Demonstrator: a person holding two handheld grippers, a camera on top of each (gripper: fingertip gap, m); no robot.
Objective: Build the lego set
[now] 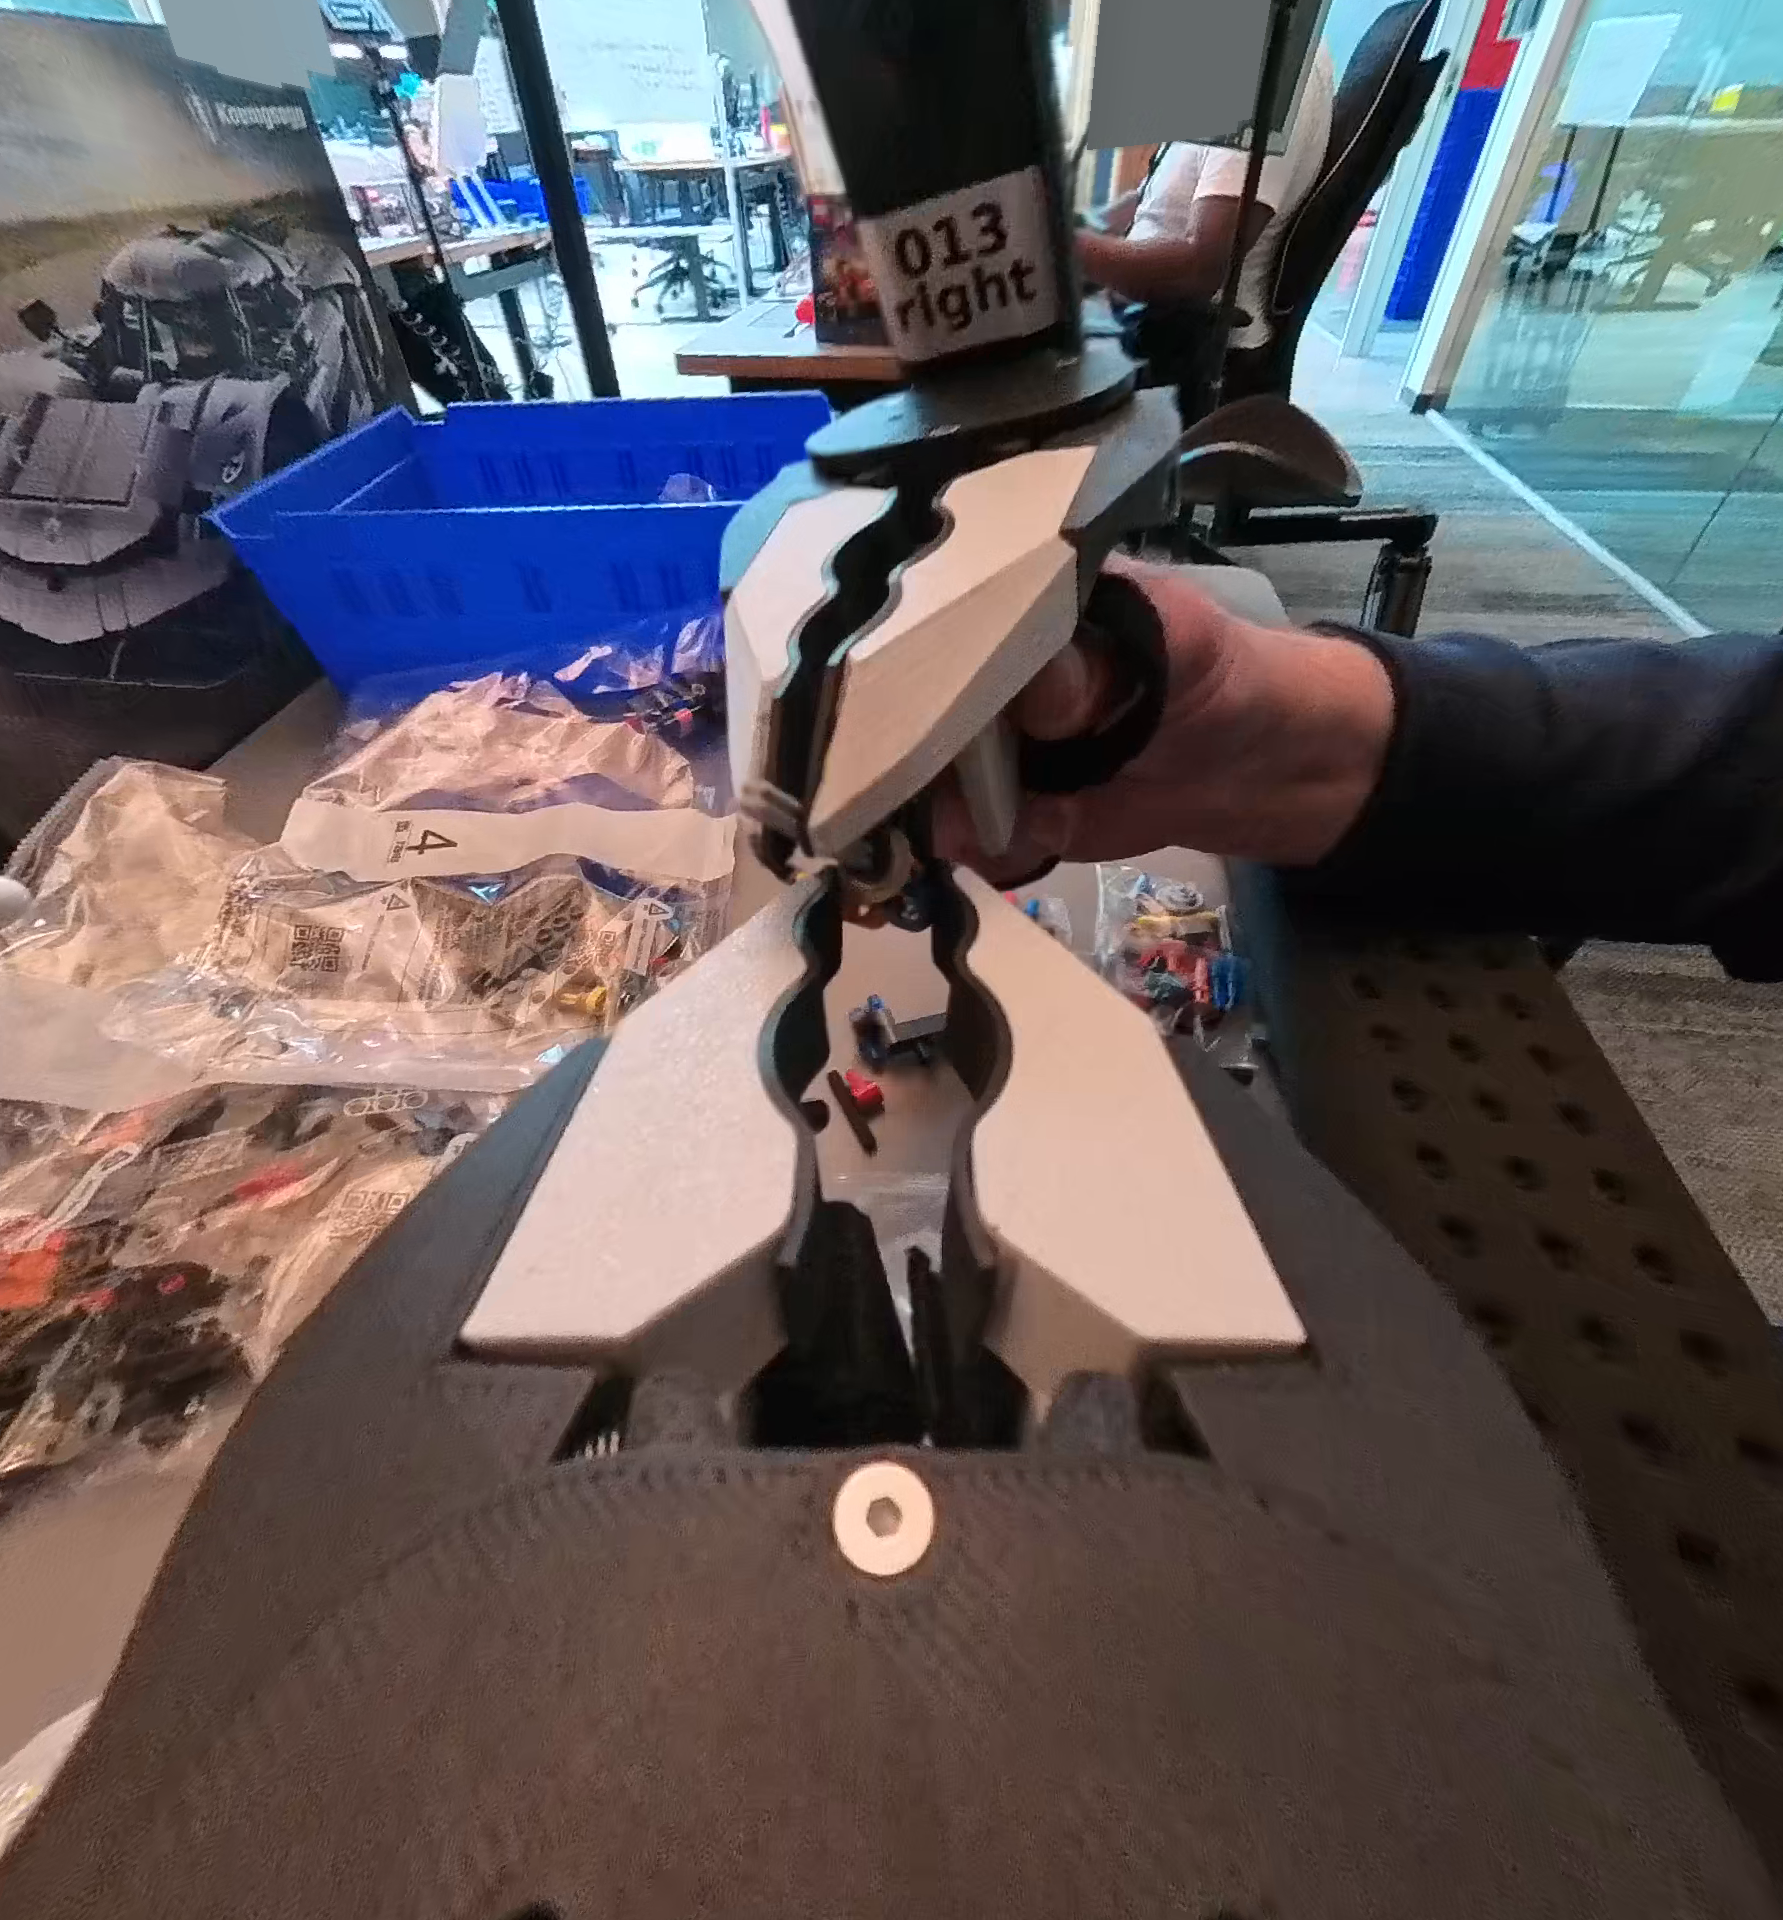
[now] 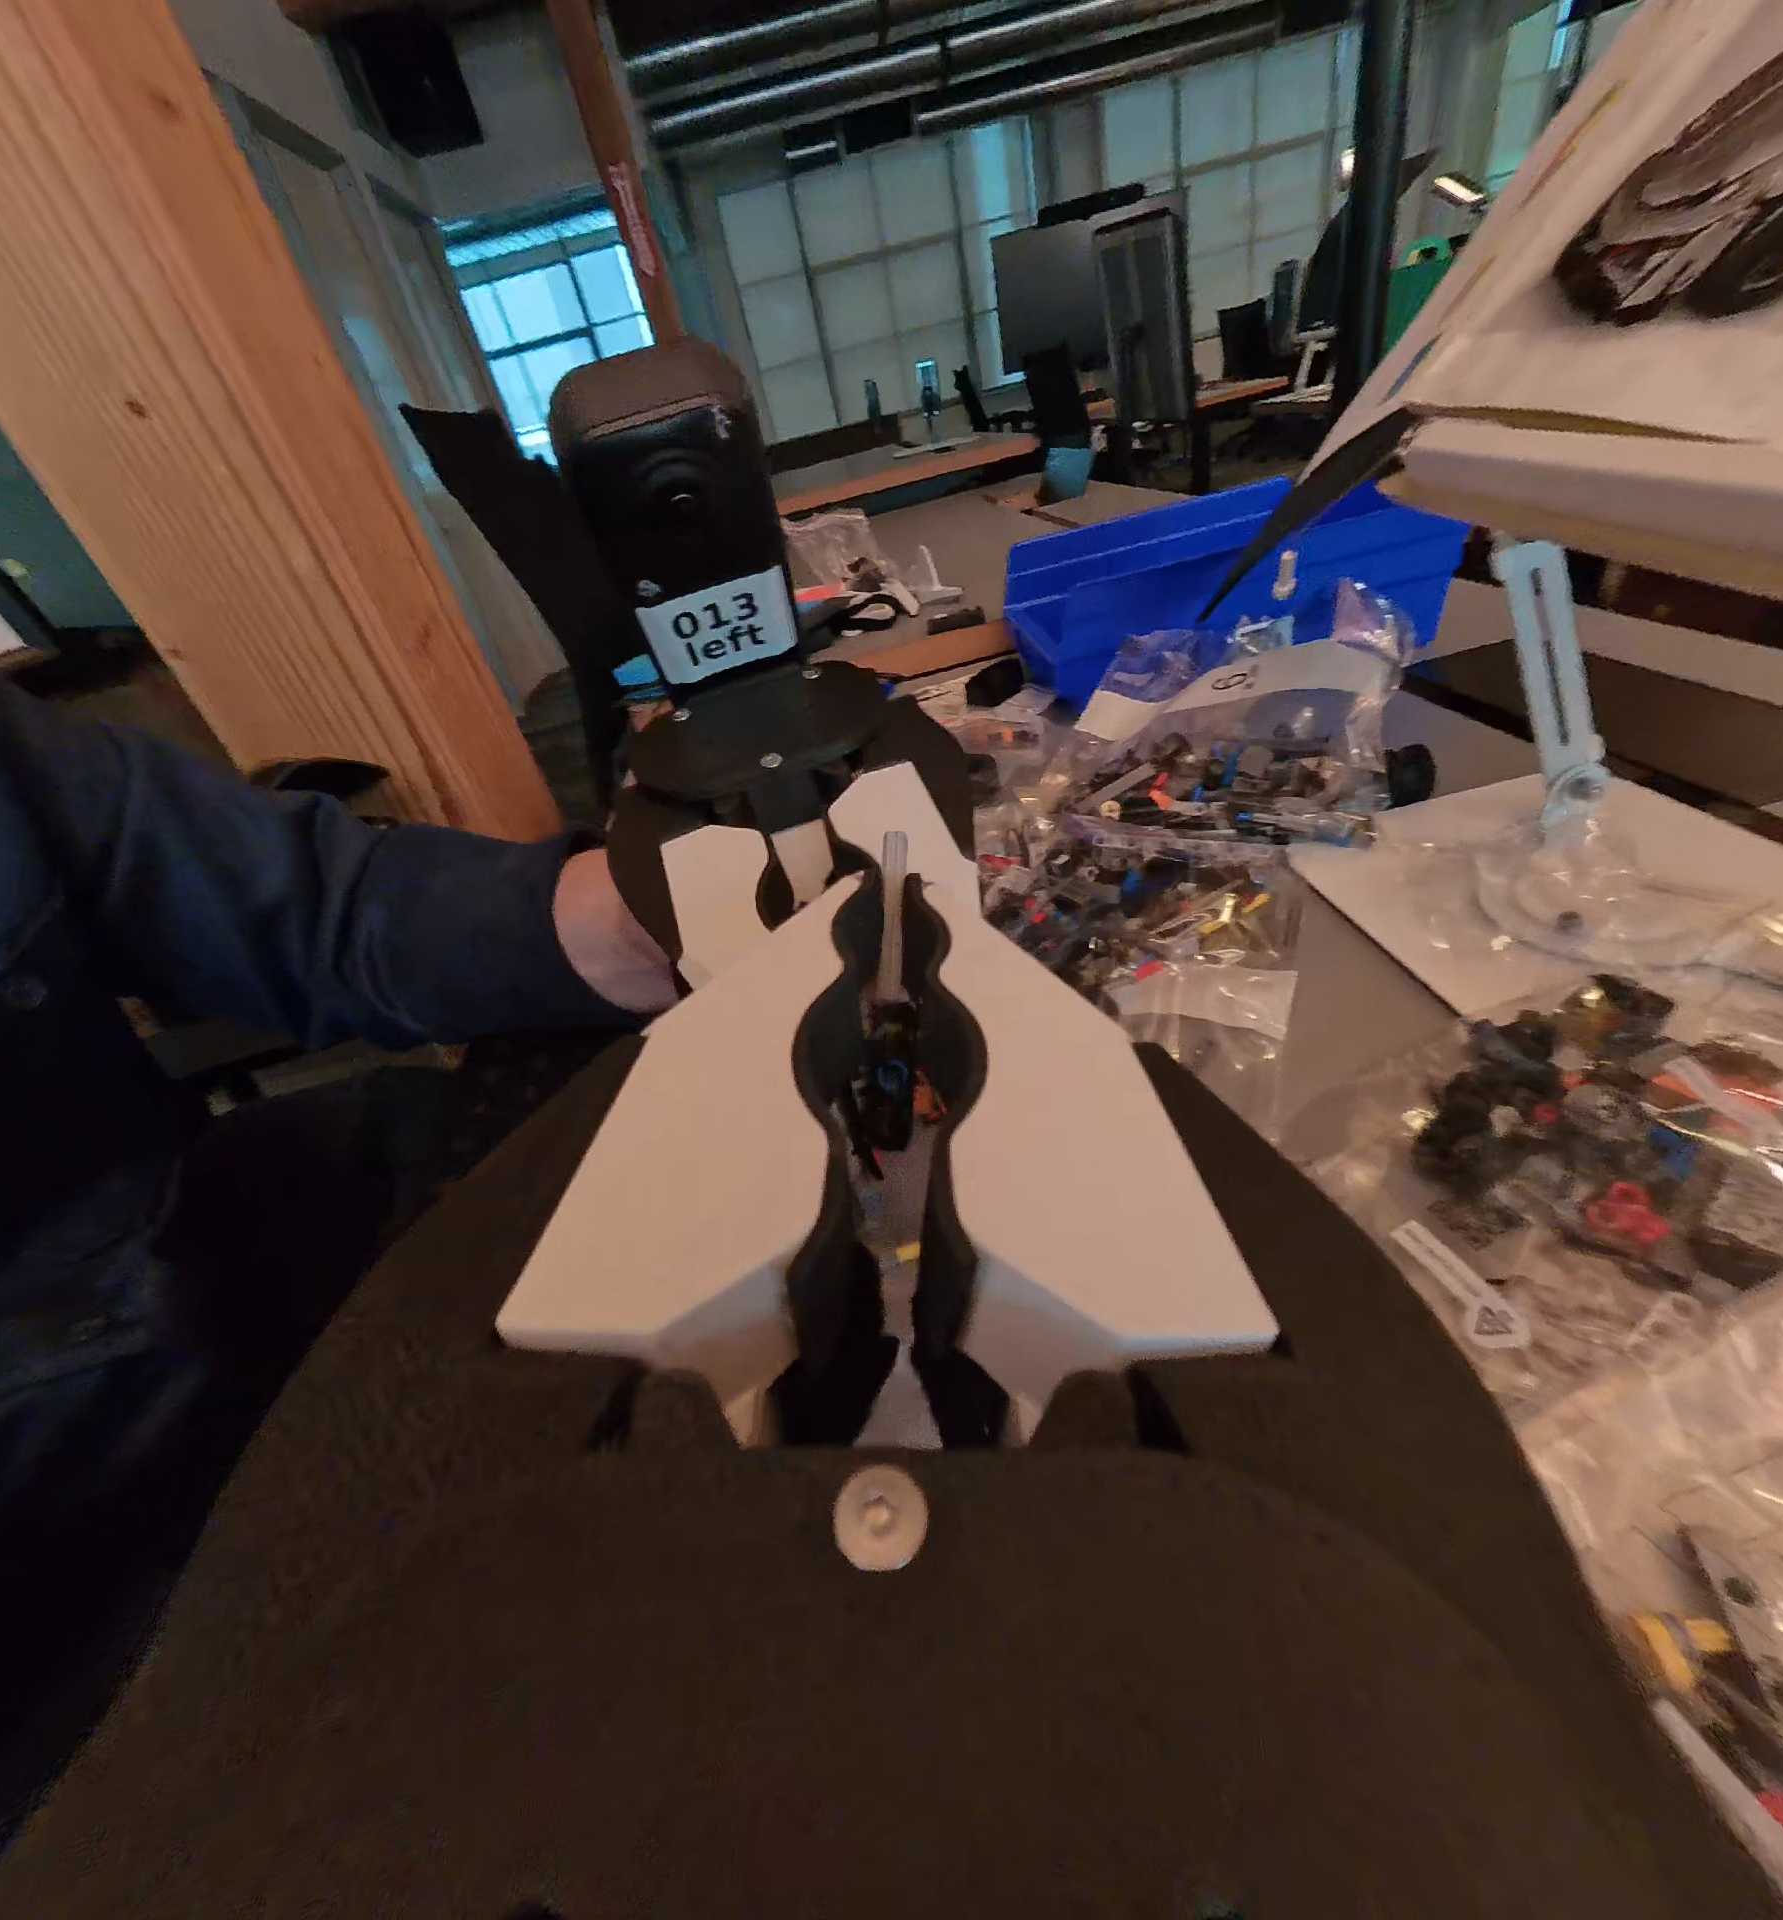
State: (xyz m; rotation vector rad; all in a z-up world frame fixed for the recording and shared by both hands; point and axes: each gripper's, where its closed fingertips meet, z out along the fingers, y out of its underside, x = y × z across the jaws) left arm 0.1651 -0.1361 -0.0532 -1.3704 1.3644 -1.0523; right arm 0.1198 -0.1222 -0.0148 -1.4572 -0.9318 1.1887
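Open-plan office space with glass partitions is seen behind a table (image 1: 274, 758) strewn with clear bags of Lego parts (image 1: 471, 894) and a blue bin (image 1: 513, 540). Held in the air between both grippers is a small Lego sub-assembly (image 2: 892, 1081), judged light, rigid but easily popped apart, best gripped on its solid body. The right gripper (image 2: 892, 1029) is narrowed on it; the left gripper (image 1: 882, 914) is closed around its far end, tip to tip.
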